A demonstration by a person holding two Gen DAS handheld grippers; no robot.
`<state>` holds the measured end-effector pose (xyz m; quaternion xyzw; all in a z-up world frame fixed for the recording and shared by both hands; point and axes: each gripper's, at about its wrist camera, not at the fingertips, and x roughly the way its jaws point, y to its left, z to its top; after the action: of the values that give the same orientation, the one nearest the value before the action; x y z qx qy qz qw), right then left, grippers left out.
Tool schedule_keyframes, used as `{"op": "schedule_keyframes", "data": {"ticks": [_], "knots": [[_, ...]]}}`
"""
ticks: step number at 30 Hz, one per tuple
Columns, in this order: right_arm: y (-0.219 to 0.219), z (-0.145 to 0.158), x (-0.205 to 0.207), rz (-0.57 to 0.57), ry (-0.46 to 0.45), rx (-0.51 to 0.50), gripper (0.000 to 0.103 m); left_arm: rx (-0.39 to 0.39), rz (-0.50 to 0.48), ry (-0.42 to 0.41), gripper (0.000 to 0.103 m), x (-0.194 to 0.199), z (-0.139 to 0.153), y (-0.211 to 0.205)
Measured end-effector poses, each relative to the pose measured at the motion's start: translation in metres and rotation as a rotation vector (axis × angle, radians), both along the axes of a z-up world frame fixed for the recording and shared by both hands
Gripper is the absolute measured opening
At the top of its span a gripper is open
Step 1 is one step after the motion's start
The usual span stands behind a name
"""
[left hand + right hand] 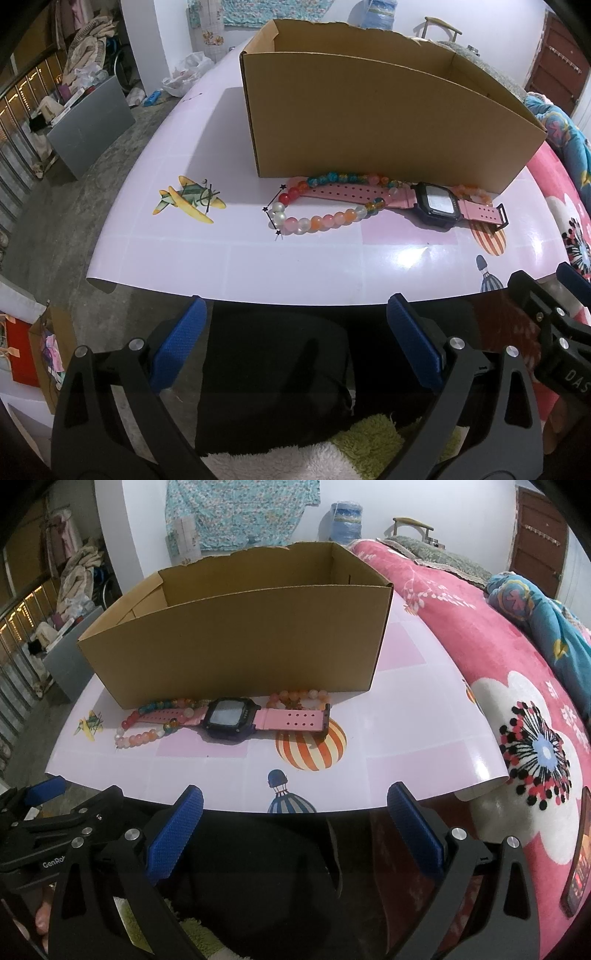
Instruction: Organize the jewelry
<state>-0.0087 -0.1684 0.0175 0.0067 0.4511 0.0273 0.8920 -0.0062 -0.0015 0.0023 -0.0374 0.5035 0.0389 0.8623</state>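
A pink-strapped watch (436, 205) (231, 718) with a dark square face lies on the pink table sheet (221, 266) (406, 746), just in front of an open brown cardboard box (369, 122) (236, 642). A multicoloured bead bracelet (325, 219) (147, 733) lies under its left strap. An orange bead bracelet (474, 195) (295, 699) rests by its right strap against the box. My left gripper (295, 343) hangs open before the table's near edge. My right gripper (295, 830) is open too, held beside it. Neither holds anything.
A bed with a pink flowered blanket (517, 709) borders the table on the right, with a phone (580, 864) lying on it. A grey bin (88, 125) and clutter stand on the floor at left. A black bag (273, 376) sits below the table edge.
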Motion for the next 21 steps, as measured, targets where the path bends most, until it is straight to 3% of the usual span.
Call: {"op": "schedule_keyframes", "data": {"ticks": [21], "knots": [[0.0016,0.0007,0.0019,0.004,-0.002,-0.002,0.097,0.004,0.005,-0.001,0.095,0.0017,-0.0015,0.0007]]}}
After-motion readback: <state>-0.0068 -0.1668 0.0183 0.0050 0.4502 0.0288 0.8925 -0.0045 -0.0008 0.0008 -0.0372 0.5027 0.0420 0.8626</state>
